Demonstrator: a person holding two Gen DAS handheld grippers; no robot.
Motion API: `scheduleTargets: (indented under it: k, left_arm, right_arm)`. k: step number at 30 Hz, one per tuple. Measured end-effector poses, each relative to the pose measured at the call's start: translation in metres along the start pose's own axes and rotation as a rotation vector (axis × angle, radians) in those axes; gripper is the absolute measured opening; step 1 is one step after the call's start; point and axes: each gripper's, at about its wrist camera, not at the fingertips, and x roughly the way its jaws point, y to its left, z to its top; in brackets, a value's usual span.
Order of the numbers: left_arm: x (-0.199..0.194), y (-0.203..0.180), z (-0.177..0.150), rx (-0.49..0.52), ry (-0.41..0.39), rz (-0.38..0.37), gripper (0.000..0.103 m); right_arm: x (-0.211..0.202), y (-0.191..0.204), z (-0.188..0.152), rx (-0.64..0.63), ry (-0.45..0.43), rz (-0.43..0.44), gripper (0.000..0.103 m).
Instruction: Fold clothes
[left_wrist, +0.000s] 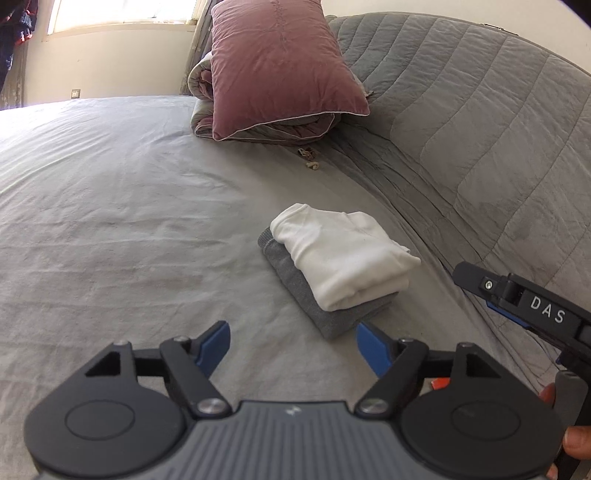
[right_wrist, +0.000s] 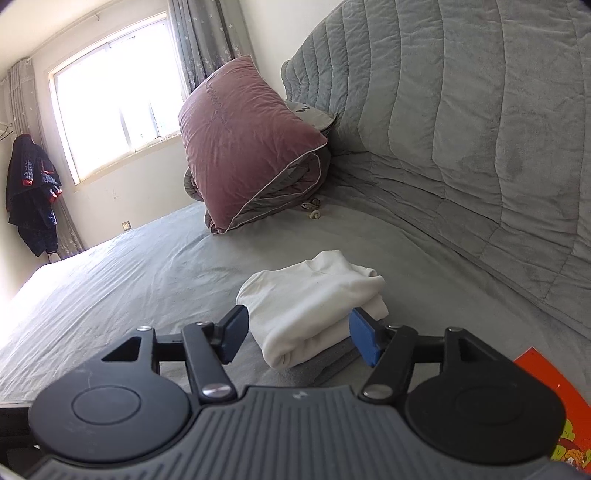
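Note:
A folded white garment (left_wrist: 341, 254) lies on top of a folded grey garment (left_wrist: 325, 314) on the grey bed sheet (left_wrist: 129, 221). My left gripper (left_wrist: 293, 345) is open and empty, just in front of the stack. My right gripper (right_wrist: 297, 338) is open, its blue pads on either side of the near end of the white garment (right_wrist: 310, 306), not closed on it. The grey garment (right_wrist: 332, 363) shows under it. The right gripper's body (left_wrist: 532, 306) appears at the right of the left wrist view.
A mauve pillow (left_wrist: 280, 62) rests on a rolled quilt (left_wrist: 266, 127) at the head of the bed. A grey quilted headboard cover (left_wrist: 480, 110) runs along the right. A small knotted object (left_wrist: 310, 157) lies near the pillow. A red printed item (right_wrist: 557, 402) lies at right.

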Motion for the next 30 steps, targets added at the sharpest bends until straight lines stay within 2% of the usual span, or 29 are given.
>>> scheduleTargets:
  k: [8,13,15,23,30]
  left_arm:
    - [-0.047,0.017,-0.017,0.054,0.067,0.052,0.101]
    - [-0.067,0.029,-0.029,0.085,0.118,0.083,0.102]
    - [-0.073,0.034,-0.033,0.094,0.147,0.092,0.102]
    - [-0.096,0.041,-0.049,0.176,0.16,0.148,0.102]
    - [-0.105,0.049,-0.052,0.167,0.152,0.161,0.102]
  right_arm:
    - [-0.047,0.028,-0.007,0.001,0.015,-0.043,0.078]
    - [-0.068,0.046,-0.017,0.009,0.021,-0.074,0.1]
    - [-0.075,0.053,-0.022,0.01,0.026,-0.088,0.103]
    - [-0.099,0.073,-0.039,-0.002,0.06,-0.135,0.103]
    - [-0.109,0.086,-0.047,-0.075,0.087,-0.158,0.103]
